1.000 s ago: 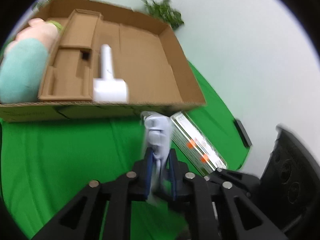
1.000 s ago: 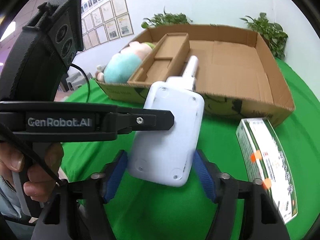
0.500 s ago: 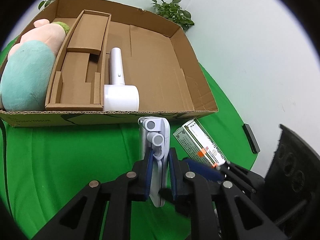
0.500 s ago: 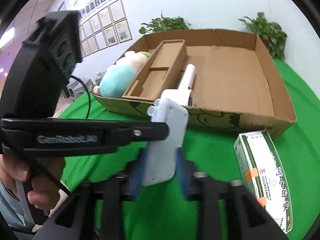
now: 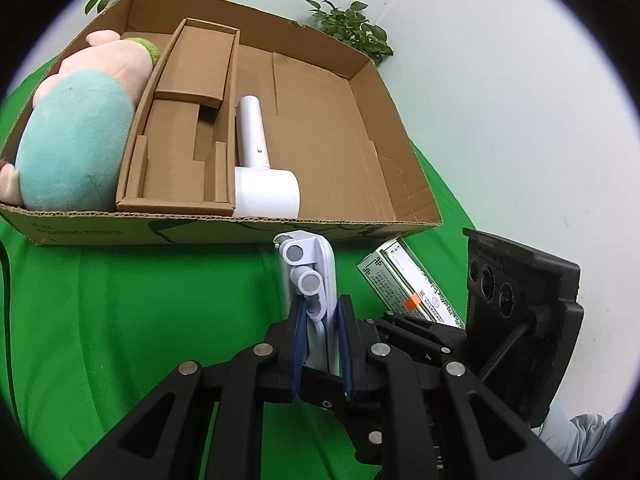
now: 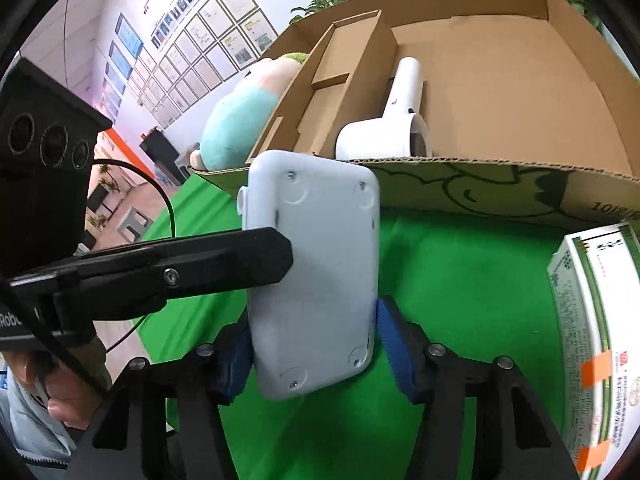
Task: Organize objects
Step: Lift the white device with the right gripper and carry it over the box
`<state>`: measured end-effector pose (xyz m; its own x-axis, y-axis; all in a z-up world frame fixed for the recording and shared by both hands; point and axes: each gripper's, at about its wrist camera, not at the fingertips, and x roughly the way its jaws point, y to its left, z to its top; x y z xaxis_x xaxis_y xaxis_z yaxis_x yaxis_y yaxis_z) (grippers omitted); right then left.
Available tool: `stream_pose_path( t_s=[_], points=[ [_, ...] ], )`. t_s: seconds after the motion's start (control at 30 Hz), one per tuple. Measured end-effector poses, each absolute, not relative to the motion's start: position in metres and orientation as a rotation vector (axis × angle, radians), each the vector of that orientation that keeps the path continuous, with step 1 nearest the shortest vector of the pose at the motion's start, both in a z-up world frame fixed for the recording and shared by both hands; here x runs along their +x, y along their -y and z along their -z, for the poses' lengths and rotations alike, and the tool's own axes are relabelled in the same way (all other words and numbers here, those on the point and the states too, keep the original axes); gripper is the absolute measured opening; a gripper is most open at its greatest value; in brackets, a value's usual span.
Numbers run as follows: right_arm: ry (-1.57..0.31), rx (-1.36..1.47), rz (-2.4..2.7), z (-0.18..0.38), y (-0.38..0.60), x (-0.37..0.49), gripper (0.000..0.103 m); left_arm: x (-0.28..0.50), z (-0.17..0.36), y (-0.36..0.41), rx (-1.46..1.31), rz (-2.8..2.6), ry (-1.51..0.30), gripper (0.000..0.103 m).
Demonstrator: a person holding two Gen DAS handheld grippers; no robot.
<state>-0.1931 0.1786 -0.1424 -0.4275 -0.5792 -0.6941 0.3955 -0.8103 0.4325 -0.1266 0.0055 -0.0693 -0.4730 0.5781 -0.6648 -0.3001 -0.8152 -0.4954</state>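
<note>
Pinching the white device [image 5: 316, 280] edge-on, the left gripper [image 5: 320, 344] holds it above the green cloth [image 5: 120, 320], near the cardboard box's [image 5: 380, 128] front wall. The right gripper [image 6: 316, 344] flanks the device's broad back; whether both pads touch, I cannot tell. A hair dryer [image 5: 260, 176] lies in the box beside the front wall.

Cardboard box [image 5: 400, 184]: we see it at the far side of the cloth [image 5: 120, 300], with plants [image 5: 352, 32] behind it.
Plush toy [image 5: 76, 148]: lies in the box's left end.
Insert [image 5: 184, 128]: sits in the box between the toy and the hair dryer [image 5: 260, 176].
Device [image 5: 316, 292]: we find it before the box's front wall, between the left gripper [image 5: 320, 352] fingers.
Carton [image 5: 408, 284]: lies on the cloth, right of the device.
Right gripper [image 6: 316, 356]: its fingers flank the device's sides.
</note>
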Motion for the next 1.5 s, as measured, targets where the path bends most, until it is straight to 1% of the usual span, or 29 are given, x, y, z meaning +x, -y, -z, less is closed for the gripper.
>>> stream_pose_path(
  t_s=[0.17, 0.3, 0.37, 0.43, 0.5, 0.73, 0.77, 0.8, 0.83, 0.9, 0.93, 1.07, 1.17, 1.2, 1.23, 1.27, 1.3, 1.4, 1.5],
  points=[
    [0.233, 1.179, 2.274, 0.137, -0.173, -0.186, 0.054, -0.121, 0.064, -0.007, -1.182, -2.277, 0.415, 0.014],
    [0.213, 1.142, 2.331, 0.127, -0.175, -0.178, 0.053, -0.115, 0.050, -0.011, -1.137, -2.269, 0.402, 0.014],
    [0.197, 1.113, 2.368, 0.117, -0.176, -0.174, 0.051, -0.114, 0.041, -0.013, -1.115, -2.276, 0.385, 0.014],
    [0.165, 1.077, 2.391, 0.104, -0.175, -0.171, 0.027, -0.118, 0.033, -0.016, -1.125, -2.288, 0.363, 0.014],
    [0.110, 1.061, 2.429, 0.092, -0.172, -0.172, 0.025, -0.125, 0.025, -0.016, -1.126, -2.279, 0.376, 0.014],
    [0.122, 1.008, 2.455, 0.068, -0.184, -0.186, 0.026, -0.137, 0.004, -0.024, -1.084, -2.276, 0.344, 0.014],
    [0.135, 1.002, 2.456, 0.067, -0.188, -0.186, 0.029, -0.138, 0.002, -0.025, -1.077, -2.268, 0.346, 0.014],
    [0.151, 1.001, 2.452, 0.066, -0.190, -0.190, 0.036, -0.138, -0.001, -0.026, -1.073, -2.259, 0.345, 0.014],
    [0.169, 1.004, 2.459, 0.066, -0.195, -0.192, 0.046, -0.139, -0.003, -0.027, -1.069, -2.255, 0.341, 0.014],
    [0.206, 1.007, 2.466, 0.066, -0.204, -0.195, 0.054, -0.142, -0.007, -0.030, -1.060, -2.246, 0.325, 0.014],
    [0.224, 1.012, 2.454, 0.066, -0.207, -0.199, 0.056, -0.144, -0.008, -0.033, -1.057, -2.242, 0.318, 0.014],
    [0.252, 1.031, 2.389, 0.069, -0.213, -0.220, 0.057, -0.154, -0.018, -0.041, -1.035, -2.222, 0.299, 0.014],
    [0.320, 1.066, 2.336, 0.076, -0.220, -0.239, 0.057, -0.164, -0.025, -0.046, -1.018, -2.210, 0.287, 0.014],
    [0.334, 1.067, 2.333, 0.076, -0.222, -0.244, 0.057, -0.168, -0.026, -0.048, -1.015, -2.207, 0.282, 0.014],
    [0.339, 1.065, 2.336, 0.076, -0.223, -0.249, 0.054, -0.173, -0.027, -0.050, -1.013, -2.203, 0.278, 0.014],
    [0.331, 1.054, 2.348, 0.075, -0.224, -0.252, 0.050, -0.177, -0.028, -0.051, -1.011, -2.198, 0.279, 0.014],
    [0.301, 1.041, 2.370, 0.071, -0.223, -0.254, 0.048, -0.183, -0.028, -0.052, -1.010, -2.188, 0.282, 0.014],
    [0.217, 1.036, 2.443, 0.067, -0.222, -0.261, 0.046, -0.197, -0.028, -0.055, -1.011, -2.164, 0.291, 0.014],
    [0.178, 1.071, 2.485, 0.066, -0.224, -0.271, 0.045, -0.211, -0.023, -0.057, -1.029, -2.155, 0.300, 0.015]
  ],
)
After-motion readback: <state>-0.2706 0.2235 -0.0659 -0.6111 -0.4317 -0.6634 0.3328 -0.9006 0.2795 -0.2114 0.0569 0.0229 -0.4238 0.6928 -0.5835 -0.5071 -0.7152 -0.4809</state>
